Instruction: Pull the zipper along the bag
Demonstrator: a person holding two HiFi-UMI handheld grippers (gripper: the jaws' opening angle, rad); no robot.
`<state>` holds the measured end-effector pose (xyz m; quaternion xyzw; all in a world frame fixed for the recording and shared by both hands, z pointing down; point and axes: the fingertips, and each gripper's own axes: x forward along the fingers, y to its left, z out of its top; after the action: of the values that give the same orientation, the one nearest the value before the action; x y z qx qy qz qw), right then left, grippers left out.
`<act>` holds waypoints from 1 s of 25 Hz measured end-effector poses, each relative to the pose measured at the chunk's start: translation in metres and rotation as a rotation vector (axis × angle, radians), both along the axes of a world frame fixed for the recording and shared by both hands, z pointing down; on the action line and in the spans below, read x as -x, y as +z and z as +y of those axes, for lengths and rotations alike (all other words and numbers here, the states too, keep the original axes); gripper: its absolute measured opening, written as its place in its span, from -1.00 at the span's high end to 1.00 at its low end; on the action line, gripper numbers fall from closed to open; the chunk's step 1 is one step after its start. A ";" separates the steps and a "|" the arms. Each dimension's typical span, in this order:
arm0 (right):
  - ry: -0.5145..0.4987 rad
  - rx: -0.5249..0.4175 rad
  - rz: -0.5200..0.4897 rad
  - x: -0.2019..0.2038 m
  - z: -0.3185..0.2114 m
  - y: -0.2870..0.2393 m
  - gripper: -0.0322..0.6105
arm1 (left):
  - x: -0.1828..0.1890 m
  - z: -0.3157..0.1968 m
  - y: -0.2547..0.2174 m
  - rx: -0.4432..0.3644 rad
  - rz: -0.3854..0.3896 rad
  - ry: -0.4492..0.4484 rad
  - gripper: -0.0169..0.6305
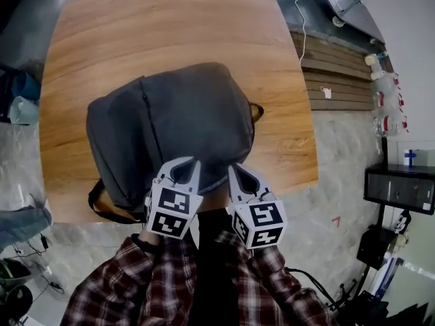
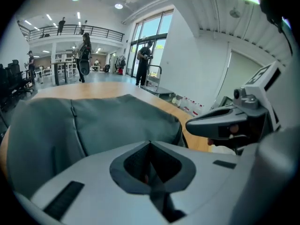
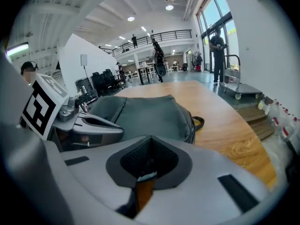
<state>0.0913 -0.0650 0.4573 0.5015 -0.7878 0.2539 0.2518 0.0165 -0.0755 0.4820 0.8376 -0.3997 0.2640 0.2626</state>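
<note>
The plaid sleeves [image 1: 170,284] fill the bottom of the head view, and just above them sit my two claws, side by side and close together. The left claw [image 1: 182,170] carries its marker cube [image 1: 170,212] at lower centre. The right claw [image 1: 238,175] carries its own cube [image 1: 262,224] just to the right of it.

In the left gripper view I see that claw's jaws pressed together at the tips with nothing between them. In the right gripper view the jaws are likewise closed. I see only a strip of wood colour and a small pale bit through the slot below them, and I cannot say what that bit is.

The dark grey bag [image 1: 183,121] lies on the wooden counter [image 1: 170,26], in the middle of the head view. Its near edge is right at the claw tips, though I cannot tell whether either tip touches the fabric. The zipper [image 1: 152,124] runs as a dark line down the left part of the bag, up and left of the left claw. A black strap [image 1: 102,206] hangs over the counter's near edge at lower left. A small loop [image 1: 257,111] sticks out on the bag's right side.
</note>
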 end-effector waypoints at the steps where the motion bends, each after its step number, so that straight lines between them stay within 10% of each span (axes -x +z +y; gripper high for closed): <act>1: -0.002 0.015 0.002 0.001 0.003 0.007 0.87 | 0.000 0.003 0.009 0.018 -0.006 0.000 0.91; 11: -0.010 0.209 0.019 0.016 0.025 0.050 0.85 | -0.001 0.005 0.030 0.047 -0.002 -0.008 0.91; 25: 0.098 0.363 0.018 0.031 0.016 0.084 0.54 | 0.008 0.007 0.023 0.132 0.291 0.035 0.91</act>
<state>0.0600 -0.0494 0.5417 0.4879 -0.7015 0.3991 0.3326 0.0081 -0.0688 0.5055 0.8548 -0.3245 0.1702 0.3675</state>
